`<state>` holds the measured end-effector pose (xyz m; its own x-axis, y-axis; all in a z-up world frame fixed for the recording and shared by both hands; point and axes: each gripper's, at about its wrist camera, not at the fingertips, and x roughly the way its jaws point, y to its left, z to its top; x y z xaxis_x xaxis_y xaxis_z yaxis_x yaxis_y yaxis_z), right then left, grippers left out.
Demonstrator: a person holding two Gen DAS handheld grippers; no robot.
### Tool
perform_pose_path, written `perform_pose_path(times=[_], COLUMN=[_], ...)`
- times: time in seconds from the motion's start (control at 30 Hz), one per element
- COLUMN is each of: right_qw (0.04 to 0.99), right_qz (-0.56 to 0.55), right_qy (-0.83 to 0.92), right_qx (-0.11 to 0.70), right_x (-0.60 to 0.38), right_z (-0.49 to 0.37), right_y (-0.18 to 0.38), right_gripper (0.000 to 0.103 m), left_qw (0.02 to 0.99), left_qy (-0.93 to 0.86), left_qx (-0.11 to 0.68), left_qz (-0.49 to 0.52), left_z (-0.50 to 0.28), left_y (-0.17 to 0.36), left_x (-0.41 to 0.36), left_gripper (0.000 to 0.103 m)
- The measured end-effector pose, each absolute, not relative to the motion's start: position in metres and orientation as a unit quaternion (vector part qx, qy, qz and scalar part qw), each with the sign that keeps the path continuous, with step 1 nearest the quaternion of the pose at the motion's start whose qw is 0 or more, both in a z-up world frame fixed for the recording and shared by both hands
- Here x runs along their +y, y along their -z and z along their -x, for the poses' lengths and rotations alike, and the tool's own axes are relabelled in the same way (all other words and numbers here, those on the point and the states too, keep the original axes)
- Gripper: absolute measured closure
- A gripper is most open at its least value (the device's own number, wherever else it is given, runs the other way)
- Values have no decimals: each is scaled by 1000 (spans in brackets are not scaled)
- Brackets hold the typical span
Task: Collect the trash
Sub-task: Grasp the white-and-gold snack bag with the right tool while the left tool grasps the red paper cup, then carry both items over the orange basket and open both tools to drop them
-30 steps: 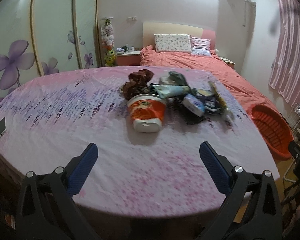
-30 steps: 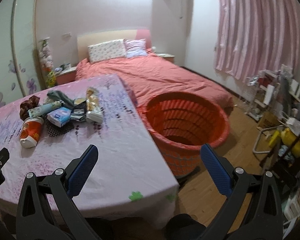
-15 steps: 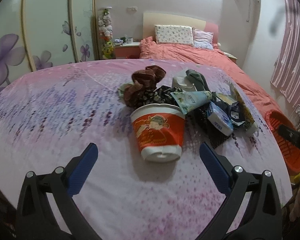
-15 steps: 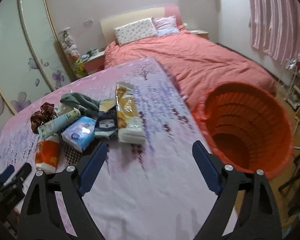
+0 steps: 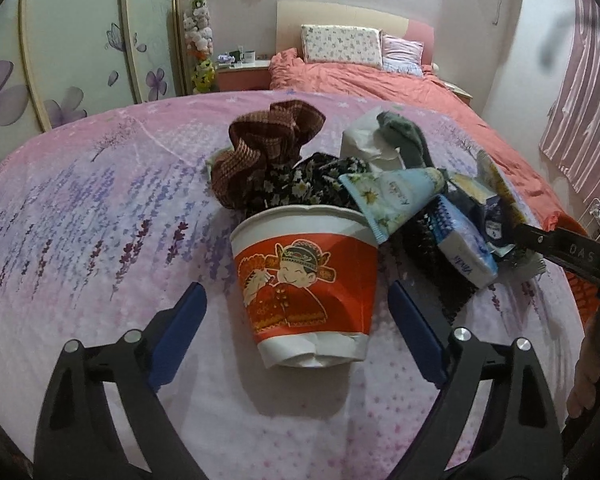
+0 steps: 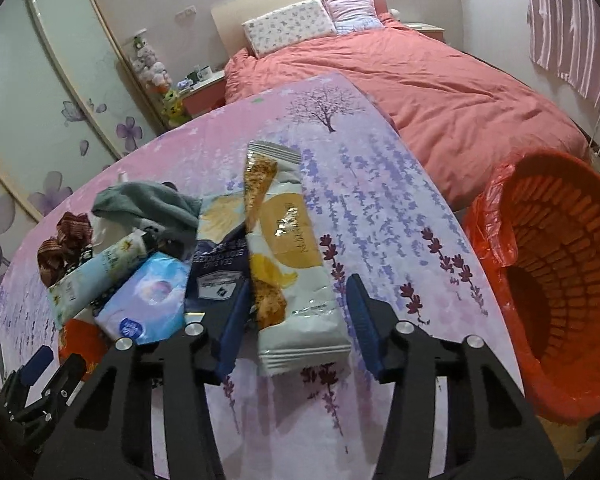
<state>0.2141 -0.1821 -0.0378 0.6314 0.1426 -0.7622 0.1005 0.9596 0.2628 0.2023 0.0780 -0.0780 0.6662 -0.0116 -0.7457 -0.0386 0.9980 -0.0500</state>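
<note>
Dim pinkish indoor light, soft shadows, fisheye-bent edges, dark corners

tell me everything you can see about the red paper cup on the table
The red paper cup lies on its side on the pink floral tablecloth, base toward the left wrist camera, open mouth facing the trash pile. It looks like thin paper: white rim band, red wall printed with a smiling cartoon figure in traditional dress, and a white, slightly dented base. A floral tube rests on its rim, with dark patterned cloth just behind. The open left gripper straddles it without visible contact.
</note>
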Motion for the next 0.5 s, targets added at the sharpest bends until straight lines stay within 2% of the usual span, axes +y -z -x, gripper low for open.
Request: perform_pose_path(times=[0.13, 0.23, 0.37, 0.5], right_qw=[891, 890, 889, 892], right_qz=[-139, -138, -146, -153], right_qy=[-11, -11, -12, -13], right_qx=[432, 435, 434, 426], right_x=[-181, -180, -185, -185], right_z=[-211, -213, -217, -214], right_y=[39, 41, 44, 40], right_gripper=[54, 62, 64, 66], left_qw=[907, 904, 899, 898], left_qy=[-1, 0, 8, 12], left_qx=[420, 427, 436, 437], left_qz=[35, 37, 45, 51], left_z=[-208, -212, -217, -219], left_y=[84, 87, 92, 94], left_x=[78, 79, 82, 87], left_gripper=[17, 21, 30, 30])
